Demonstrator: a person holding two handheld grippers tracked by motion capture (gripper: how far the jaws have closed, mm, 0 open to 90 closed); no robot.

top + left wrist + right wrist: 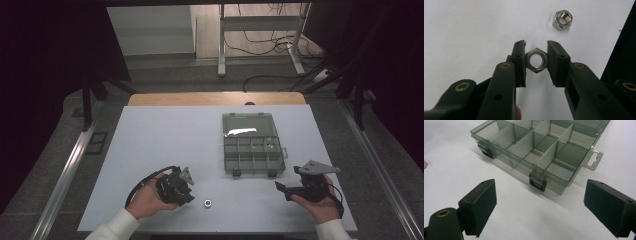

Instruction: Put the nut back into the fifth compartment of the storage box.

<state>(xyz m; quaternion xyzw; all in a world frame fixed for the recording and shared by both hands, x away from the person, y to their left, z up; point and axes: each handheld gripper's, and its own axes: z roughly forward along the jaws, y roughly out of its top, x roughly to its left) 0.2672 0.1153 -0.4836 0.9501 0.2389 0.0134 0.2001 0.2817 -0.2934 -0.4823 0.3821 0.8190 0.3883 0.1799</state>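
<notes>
Left hand-held gripper point(536, 53): its two black pads are closed on a steel hex nut point(536, 60), which sits at the centre of the left gripper view. The pads press on two opposite flats, and the bore faces the camera. In the high view this hand-held gripper point(186, 192) sits at the lower left of the frame, low over the white bench point(150, 150).

A second hex nut point(562, 20) lies loose on the bench at the upper right of the left gripper view, apart from the jaws. In the high view it point(208, 203) lies just to the right of the left hand-held gripper.

Right hand-held gripper point(540, 202): jaws spread wide, nothing between them. It faces the front wall of the open compartment box point(536, 150), which fills the upper part of the right gripper view. In the high view the box point(254, 145) lies right of centre, lid folded back, and the compartments look empty as far as can be seen.

Handling judgement: the held nut is small, rigid and dense for its size, not fragile. Its polished metal is likely slippery, and it could twist out if gripped across corners. A hold on flat faces, as now, appears soundest. The loose nut may roll or skid if nudged.
</notes>
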